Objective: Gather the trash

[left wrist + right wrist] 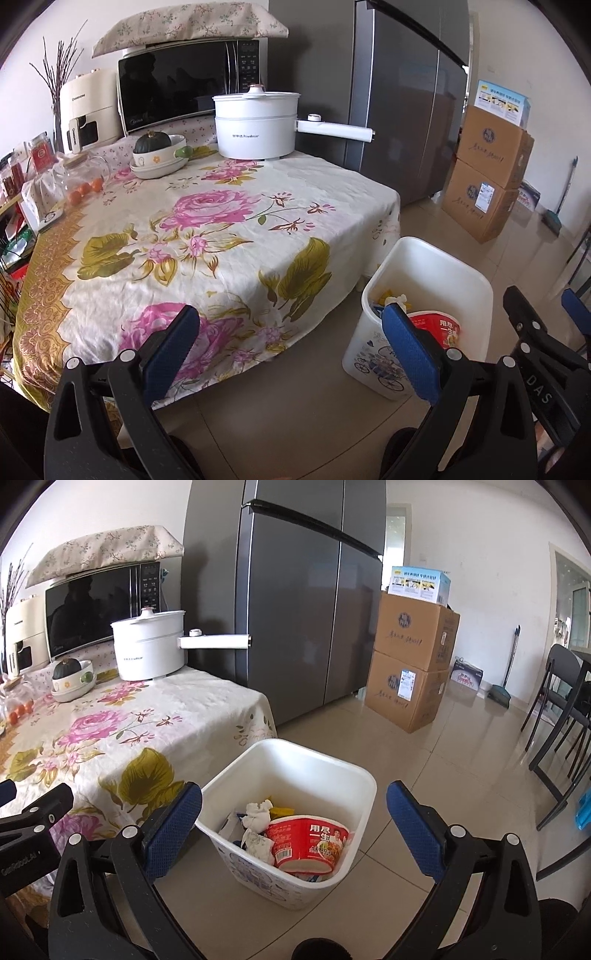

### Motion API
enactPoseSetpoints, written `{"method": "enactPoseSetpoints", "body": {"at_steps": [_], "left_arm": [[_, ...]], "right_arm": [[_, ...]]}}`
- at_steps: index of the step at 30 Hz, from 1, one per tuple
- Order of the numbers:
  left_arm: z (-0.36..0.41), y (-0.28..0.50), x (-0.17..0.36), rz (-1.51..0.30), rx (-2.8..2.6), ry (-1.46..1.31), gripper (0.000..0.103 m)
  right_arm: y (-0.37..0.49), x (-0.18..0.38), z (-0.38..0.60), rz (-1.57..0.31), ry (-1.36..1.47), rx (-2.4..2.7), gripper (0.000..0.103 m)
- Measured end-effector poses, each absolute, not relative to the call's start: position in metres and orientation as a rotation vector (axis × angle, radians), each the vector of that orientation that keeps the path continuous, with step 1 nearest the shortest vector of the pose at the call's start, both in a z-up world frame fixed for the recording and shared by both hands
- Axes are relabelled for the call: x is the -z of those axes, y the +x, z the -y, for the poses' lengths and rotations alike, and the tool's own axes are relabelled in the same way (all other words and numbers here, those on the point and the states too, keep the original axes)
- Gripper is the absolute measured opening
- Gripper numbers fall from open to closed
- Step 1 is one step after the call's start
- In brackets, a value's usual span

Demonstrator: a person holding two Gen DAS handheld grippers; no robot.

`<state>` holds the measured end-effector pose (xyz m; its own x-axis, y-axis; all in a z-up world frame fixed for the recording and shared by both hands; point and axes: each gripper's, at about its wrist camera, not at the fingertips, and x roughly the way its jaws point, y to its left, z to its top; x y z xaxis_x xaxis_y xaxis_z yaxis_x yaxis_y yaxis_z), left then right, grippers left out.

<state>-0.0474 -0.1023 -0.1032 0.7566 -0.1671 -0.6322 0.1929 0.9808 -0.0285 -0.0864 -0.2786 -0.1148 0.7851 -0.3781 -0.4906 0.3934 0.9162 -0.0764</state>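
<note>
A white square trash bin (332,771) (461,266) stands on the tiled floor beside the table's corner. Inside it lie a red instant-noodle cup (308,842) (439,325), crumpled white tissues (256,818) and yellow scraps. My right gripper (293,803) hangs open just above the bin's near side, nothing between its blue pads. My left gripper (291,332) is open too, held over the table's near corner, its right pad in front of the bin. The right gripper's black frame (546,354) shows at the left wrist view's right edge.
The table (207,236) wears a floral cloth and carries a white electric pot (258,123), a microwave (188,85), stacked bowls with a squash (159,155), and a glass jar with oranges (83,181). A grey fridge (295,609), cardboard boxes (413,661) and black chairs (565,716) surround the floor.
</note>
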Motion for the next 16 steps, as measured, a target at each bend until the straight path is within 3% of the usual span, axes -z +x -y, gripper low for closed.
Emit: {"method": "enactPoseSetpoints", "body": {"at_steps": [3,5,7,9,10,11,16], "left_arm": [[0.1038,-0.0476,0.1044,-0.684,0.204,0.046,0.092],[0.1037,-0.0478,0.1049,-0.683,0.226,0.037,0.074],[0.1054,-0.0469,0.1055,-0.688,0.246,0.036,0.074],[0.1076,-0.0485,0.1048,-0.681,0.252,0.040,0.079],[0.1081,-0.0487,0.1041,-0.678,0.250,0.038,0.092],[0.1083,-0.0493,0.1029,-0.673,0.242,0.038,0.095],[0.1079,-0.0491,0.1006,-0.666,0.221,0.043,0.096]], "right_arm": [[-0.0854,0.1165,0.2791,-0.529,0.035,0.417,0.096],[-0.0851,0.1166,0.2799,-0.530,0.037,0.418,0.096],[-0.0850,0.1169,0.2800,-0.530,0.036,0.421,0.096],[-0.0846,0.1176,0.2804,-0.533,0.036,0.422,0.096],[-0.0850,0.1176,0.2812,-0.535,0.036,0.421,0.096],[-0.0847,0.1179,0.2810,-0.536,0.036,0.421,0.096],[-0.0856,0.1169,0.2811,-0.523,0.034,0.424,0.096]]}}
